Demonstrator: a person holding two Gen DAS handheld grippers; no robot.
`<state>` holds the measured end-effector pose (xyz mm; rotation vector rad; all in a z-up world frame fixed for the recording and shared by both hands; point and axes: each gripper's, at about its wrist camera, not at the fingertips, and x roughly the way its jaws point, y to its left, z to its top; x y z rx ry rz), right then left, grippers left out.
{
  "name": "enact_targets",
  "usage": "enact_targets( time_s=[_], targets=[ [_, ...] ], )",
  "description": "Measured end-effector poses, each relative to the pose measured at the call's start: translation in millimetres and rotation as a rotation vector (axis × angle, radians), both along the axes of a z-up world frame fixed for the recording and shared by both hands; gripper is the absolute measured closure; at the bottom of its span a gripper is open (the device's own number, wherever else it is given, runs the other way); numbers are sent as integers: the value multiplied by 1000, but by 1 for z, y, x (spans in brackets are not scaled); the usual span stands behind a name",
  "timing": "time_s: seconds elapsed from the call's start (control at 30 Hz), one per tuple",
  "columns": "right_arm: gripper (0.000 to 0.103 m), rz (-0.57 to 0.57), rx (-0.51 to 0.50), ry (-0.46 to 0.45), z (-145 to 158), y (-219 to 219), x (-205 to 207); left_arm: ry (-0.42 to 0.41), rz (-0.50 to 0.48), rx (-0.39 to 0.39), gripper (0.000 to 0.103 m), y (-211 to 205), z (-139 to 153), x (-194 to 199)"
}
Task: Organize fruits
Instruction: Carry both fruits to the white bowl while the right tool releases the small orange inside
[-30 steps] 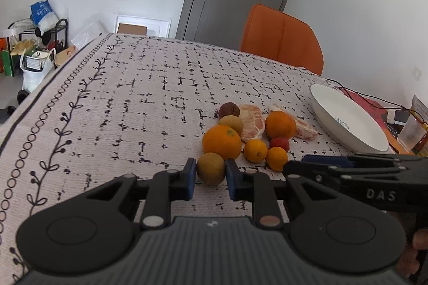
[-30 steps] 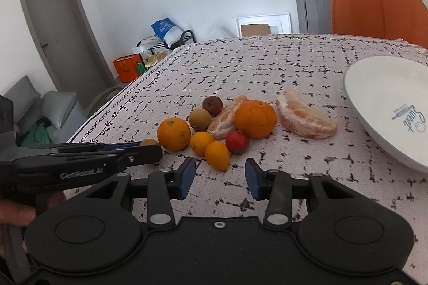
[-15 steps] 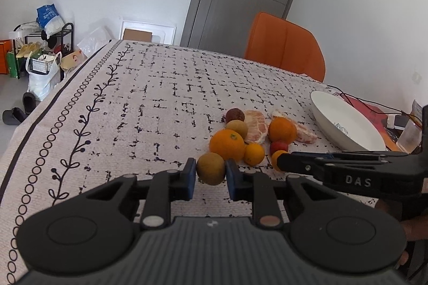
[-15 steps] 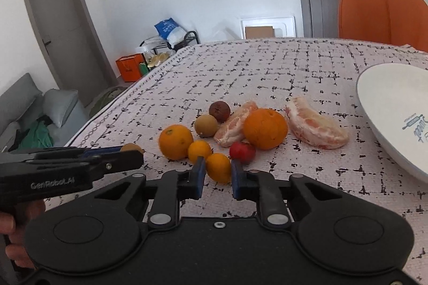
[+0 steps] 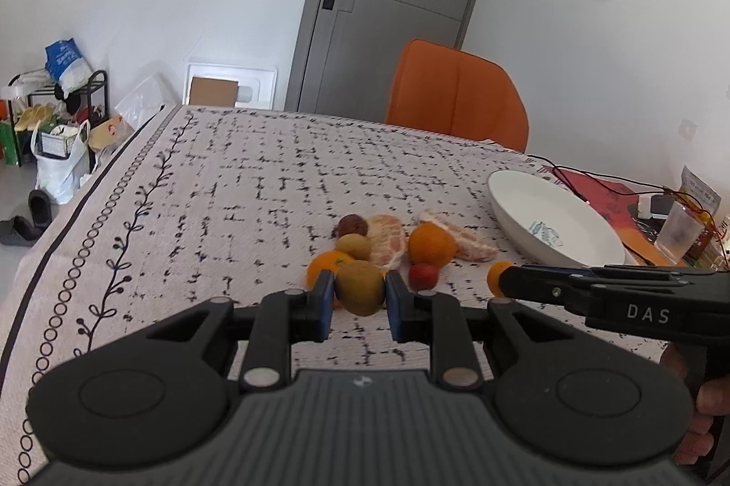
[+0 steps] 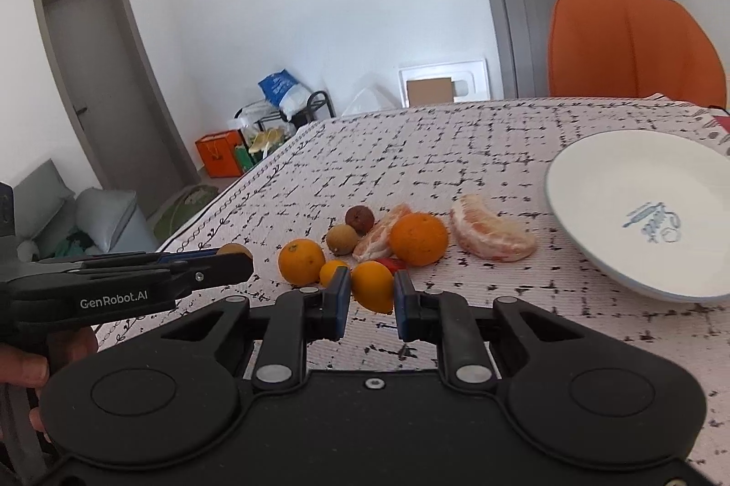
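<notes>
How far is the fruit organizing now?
Done: nothing; the white plate is empty. In hand: left gripper holds a kiwi, right gripper a small orange. Left: the fruit pile on the tablecloth.

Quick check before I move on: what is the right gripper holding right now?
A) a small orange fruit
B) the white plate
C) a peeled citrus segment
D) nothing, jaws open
A: in the right wrist view the right gripper has its blue pads pressed on both sides of a small orange fruit, while the peeled segment and the white plate lie untouched on the table.
</notes>
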<state>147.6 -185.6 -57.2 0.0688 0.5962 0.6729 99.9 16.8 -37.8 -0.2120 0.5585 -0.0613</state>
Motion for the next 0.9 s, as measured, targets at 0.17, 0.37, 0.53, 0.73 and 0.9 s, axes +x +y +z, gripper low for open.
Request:
enact_targets(
  time_s=[0.17, 0.37, 0.53, 0.73, 0.9],
  targets=[
    [85, -21, 18, -9, 5, -14, -6, -13, -13, 6, 81, -8, 7, -1],
    [85, -46, 36, -31, 11, -29, -11, -29, -32, 25, 81, -19, 15, -2],
    [85, -71, 50, -47, 16, -40, -11, -38, -52, 38, 81, -29, 20, -1],
    [85, -91, 60, -59, 19, -53, -16, -47, -76, 54, 81, -42, 25, 2],
    [85, -113, 68, -63, 19, -64, -17, -50, -98, 67, 81, -53, 27, 7]
  ],
)
